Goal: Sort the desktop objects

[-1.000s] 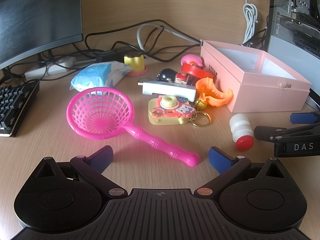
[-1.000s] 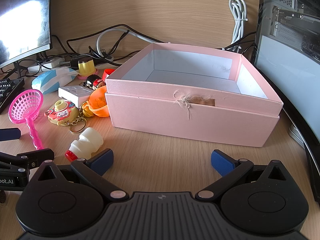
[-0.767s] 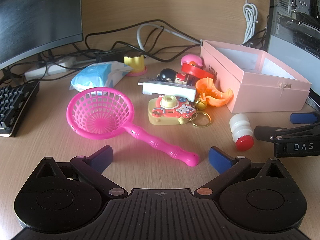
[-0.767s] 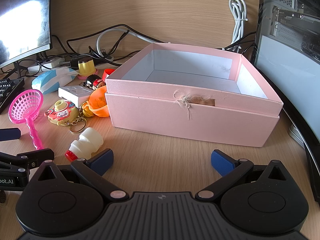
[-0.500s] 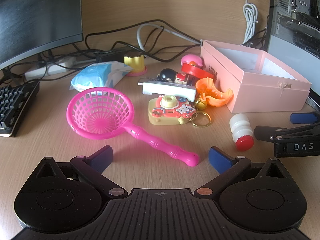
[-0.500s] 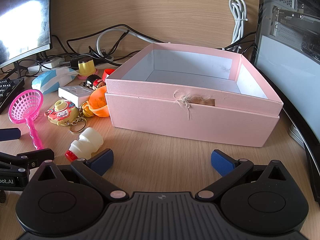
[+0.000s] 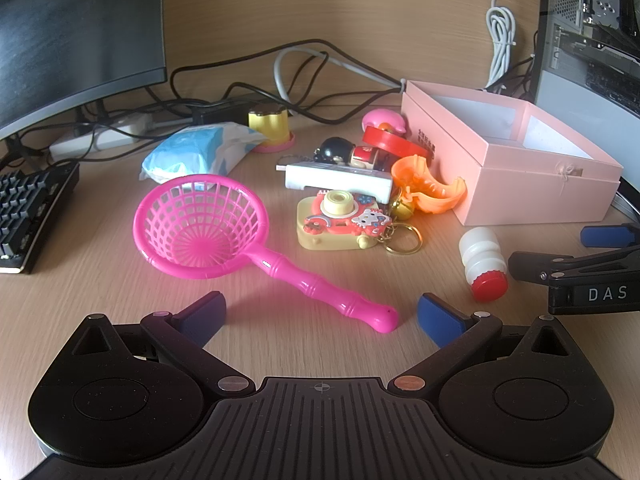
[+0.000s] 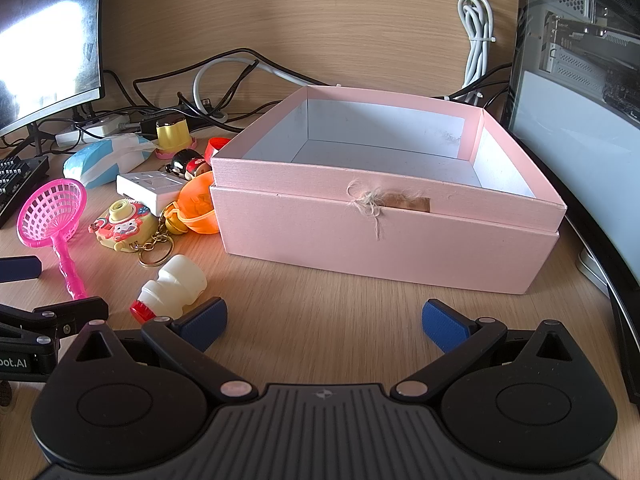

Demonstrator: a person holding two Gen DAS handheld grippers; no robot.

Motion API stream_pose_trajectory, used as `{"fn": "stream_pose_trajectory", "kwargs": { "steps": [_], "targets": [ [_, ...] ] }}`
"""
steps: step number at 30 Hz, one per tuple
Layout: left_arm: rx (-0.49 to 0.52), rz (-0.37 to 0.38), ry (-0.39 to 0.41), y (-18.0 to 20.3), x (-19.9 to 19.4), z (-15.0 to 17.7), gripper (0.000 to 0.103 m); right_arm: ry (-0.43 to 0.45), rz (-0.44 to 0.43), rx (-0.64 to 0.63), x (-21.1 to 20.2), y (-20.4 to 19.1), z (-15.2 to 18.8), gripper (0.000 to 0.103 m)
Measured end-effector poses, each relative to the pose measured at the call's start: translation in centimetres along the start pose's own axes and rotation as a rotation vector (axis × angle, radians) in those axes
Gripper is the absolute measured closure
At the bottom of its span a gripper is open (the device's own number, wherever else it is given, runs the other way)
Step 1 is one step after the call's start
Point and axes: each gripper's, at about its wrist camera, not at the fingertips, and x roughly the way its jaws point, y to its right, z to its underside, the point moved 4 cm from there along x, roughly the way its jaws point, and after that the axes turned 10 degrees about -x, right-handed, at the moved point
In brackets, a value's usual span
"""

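Desk (image 7: 100, 292) clutter — right gripper (image 7: 592, 256) reads "DAS", left gripper (image 7: 320, 314) spread.

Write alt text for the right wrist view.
An open, empty pink box sits on a wooden desk straight ahead of the open right claw. To its left lie small toys, among them a pink plastic strainer and a white bottle with a red cap on its side.
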Motion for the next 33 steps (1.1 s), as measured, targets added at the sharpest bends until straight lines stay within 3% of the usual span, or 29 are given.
{"fn": "stream_pose_trajectory", "kwargs": {
  "steps": [24, 33],
  "targets": [
    [-0.019, -0.036, -0.005, 0.3, -0.4, 0.3, 0.000, -0.010, 0.003, 0.006, 0.2, 0.2, 0.3, 0.000],
    [0.055, 0.044, -0.054, 0.5, -1.6, 1.3, 0.000, -0.072, -0.025, -0.007, -1.9, 0.2, 1.3, 0.000]
  ]
}}
